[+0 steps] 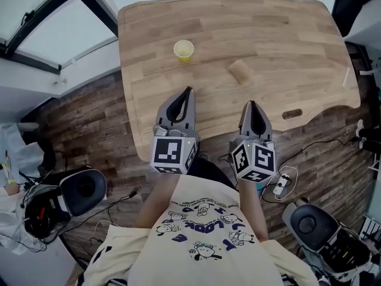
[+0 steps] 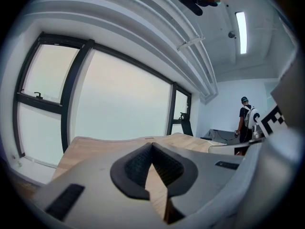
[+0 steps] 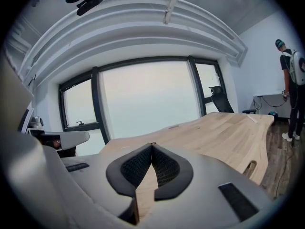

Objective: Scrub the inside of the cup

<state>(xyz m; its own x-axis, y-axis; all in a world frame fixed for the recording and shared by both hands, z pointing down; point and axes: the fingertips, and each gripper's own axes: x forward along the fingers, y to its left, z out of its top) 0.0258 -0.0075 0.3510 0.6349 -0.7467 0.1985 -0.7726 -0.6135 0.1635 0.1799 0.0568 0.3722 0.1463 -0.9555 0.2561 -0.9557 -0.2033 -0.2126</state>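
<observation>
Head view: the yellow cup (image 1: 183,50) stands upright, mouth up, on the wooden table (image 1: 297,34), with nothing touching it. Your left gripper (image 1: 189,90) hangs nearer you than the cup and well apart from it. Your right gripper (image 1: 250,103) is off to the cup's right, also short of it. Both pairs of jaws are pressed together with nothing between them, as each gripper view confirms. A small tan block (image 1: 240,71), perhaps a sponge, lies to the cup's right and slightly nearer you. By its looks the cup is light, thin-walled and easily tipped or crushed. Hold its outer wall low down, gently, with one gripper while the other works inside.
</observation>
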